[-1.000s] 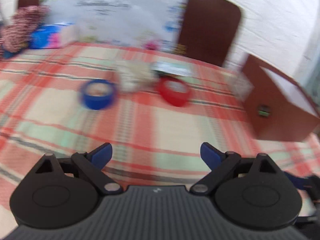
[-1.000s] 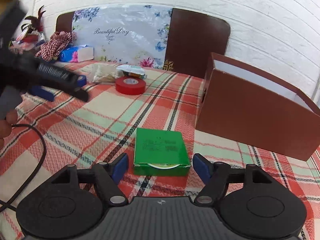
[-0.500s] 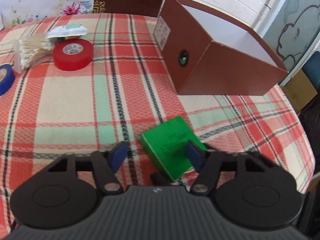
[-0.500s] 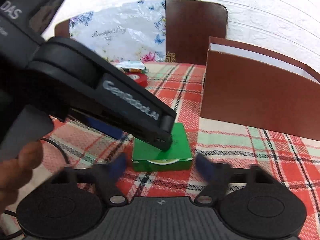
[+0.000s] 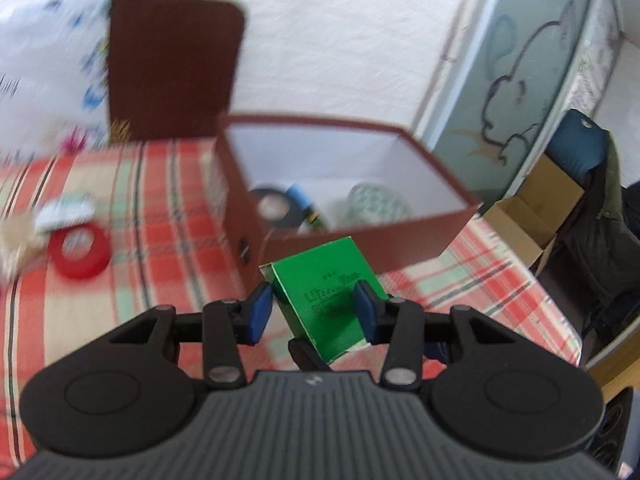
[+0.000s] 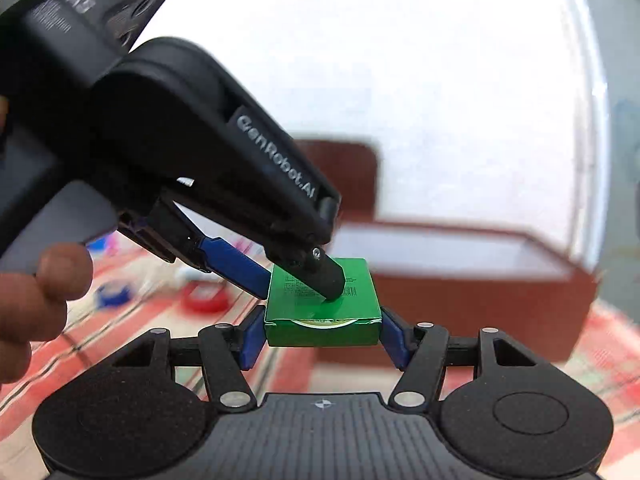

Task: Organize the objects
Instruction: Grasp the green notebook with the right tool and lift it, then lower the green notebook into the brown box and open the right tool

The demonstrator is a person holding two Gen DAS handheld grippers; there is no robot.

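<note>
A flat green box (image 5: 326,298) (image 6: 322,308) is held off the table by both grippers. My right gripper (image 6: 322,336) is shut on its two side edges. My left gripper (image 5: 314,308) comes in from the left; in the right wrist view one blue finger (image 6: 234,266) lies against the box's left side and a black fingertip (image 6: 326,278) presses on its top. In the left wrist view the box sits tilted between the blue pads. The open brown box (image 5: 400,236) (image 6: 460,276) stands just beyond, with tape rolls (image 5: 272,210) inside.
A red tape roll (image 5: 80,250) (image 6: 206,298), a blue tape roll (image 6: 114,294) and a pale bundle (image 5: 16,236) lie on the plaid tablecloth (image 5: 160,216) to the left. A brown chair back (image 5: 172,68) stands behind. A cardboard carton (image 5: 532,216) sits off the table's right edge.
Both grippers have closed on the green box and lifted it off the table toward the brown box. The left gripper swung in from the tape rolls on the left.
</note>
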